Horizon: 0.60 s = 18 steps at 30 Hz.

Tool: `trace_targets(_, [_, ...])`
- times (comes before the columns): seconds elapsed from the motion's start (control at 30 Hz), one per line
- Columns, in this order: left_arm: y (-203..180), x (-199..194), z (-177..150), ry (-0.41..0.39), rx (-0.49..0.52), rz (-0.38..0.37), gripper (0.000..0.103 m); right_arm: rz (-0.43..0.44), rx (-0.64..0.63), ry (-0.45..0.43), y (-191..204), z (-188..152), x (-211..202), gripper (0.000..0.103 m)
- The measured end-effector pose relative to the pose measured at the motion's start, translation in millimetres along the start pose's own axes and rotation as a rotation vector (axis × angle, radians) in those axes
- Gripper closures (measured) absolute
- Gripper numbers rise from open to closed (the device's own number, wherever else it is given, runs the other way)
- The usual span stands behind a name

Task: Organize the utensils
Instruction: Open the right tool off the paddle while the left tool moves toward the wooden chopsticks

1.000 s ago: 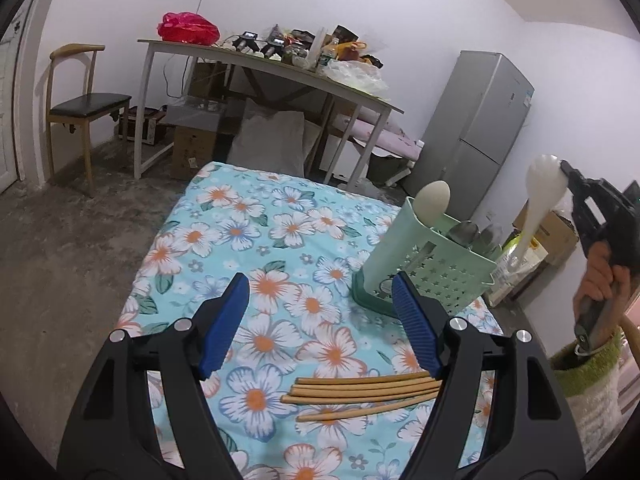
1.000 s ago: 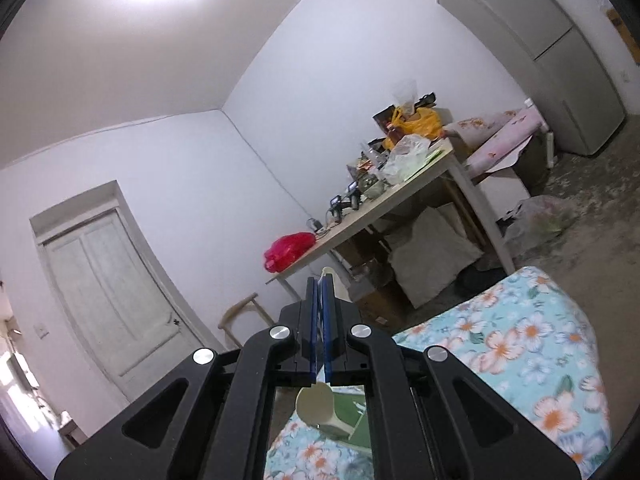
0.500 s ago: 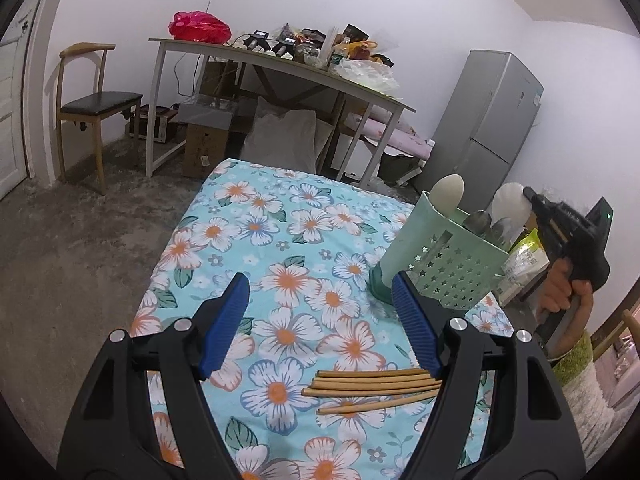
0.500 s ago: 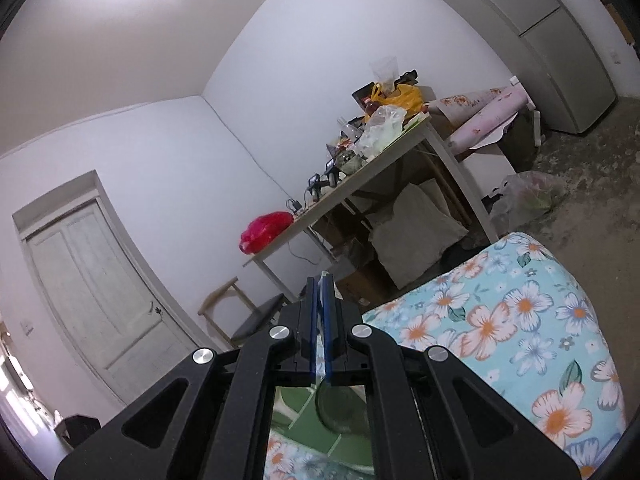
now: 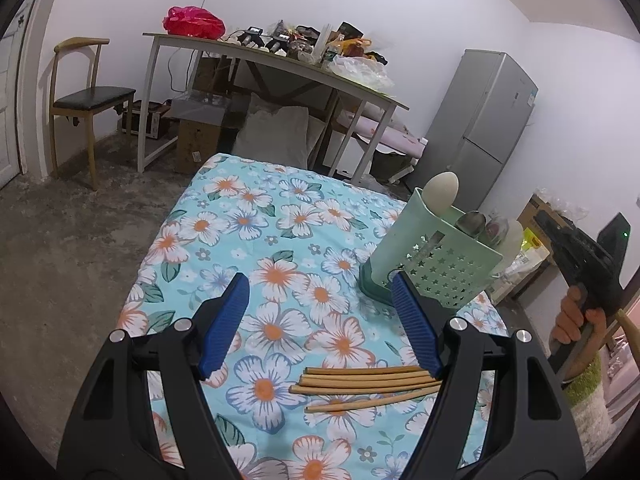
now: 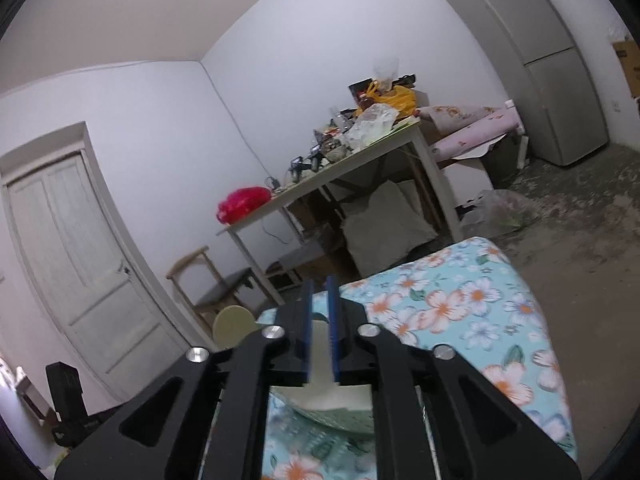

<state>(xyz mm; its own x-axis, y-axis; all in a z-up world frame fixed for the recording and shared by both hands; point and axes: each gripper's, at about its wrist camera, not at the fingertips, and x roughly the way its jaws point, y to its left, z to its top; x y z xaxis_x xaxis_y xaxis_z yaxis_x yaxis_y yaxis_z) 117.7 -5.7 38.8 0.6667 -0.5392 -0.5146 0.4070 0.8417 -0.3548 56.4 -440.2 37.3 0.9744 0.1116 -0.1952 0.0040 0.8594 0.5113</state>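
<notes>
A pale green perforated utensil holder (image 5: 436,268) stands on the floral cloth (image 5: 248,220), at its right side. A cream spoon (image 5: 440,192), metal spoons (image 5: 472,220) and a white spoon (image 5: 514,232) stand in it. Several wooden chopsticks (image 5: 368,384) lie flat on the cloth, below my left gripper (image 5: 320,320), which is open and holds nothing. My right gripper (image 5: 540,216), in a person's hand (image 5: 576,320), hangs just right of the holder. Its jaws (image 6: 321,284) are opening, with the white spoon (image 6: 320,360) in the narrow gap above the holder's rim (image 6: 336,420).
Behind the cloth stands a cluttered desk (image 5: 280,64) with a red bag (image 5: 194,22). A chair (image 5: 88,96) is at the left and a grey fridge (image 5: 480,128) at the right. Boxes and a cushion (image 5: 272,136) lie under the desk. A door (image 6: 76,260) is at the far left.
My right gripper has come down with the white spoon, which now stands in the holder, and its jaws have parted a little. My left gripper stays open over the chopsticks.
</notes>
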Motion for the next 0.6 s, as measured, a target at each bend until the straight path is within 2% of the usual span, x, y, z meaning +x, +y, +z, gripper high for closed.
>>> trace_targets(0.07, [0.2, 0.5, -0.8, 0.001, -0.003, -0.003, 0.033, -0.014, 0.004, -0.008, -0.6, -0.1, -12.2, 0.08])
trace_targets(0.23, [0.9, 1.1, -1.4, 0.004, -0.002, 0.001, 0.031, -0.044, 0.023, -0.002, 1.9, -7.8, -40.3, 0.065])
trace_targets(0.4, [5.6, 8.7, -11.3, 0.038, -0.015, 0.016, 0.03, -0.073, 0.046, 0.114, 5.4, -37.9, -48.3, 0.058])
trace_targets(0.6, [4.9, 19.0, -27.7, 0.085, 0.011, 0.064, 0.03, -0.079, 0.122, 0.308, 5.6, -89.3, -32.7, 0.057])
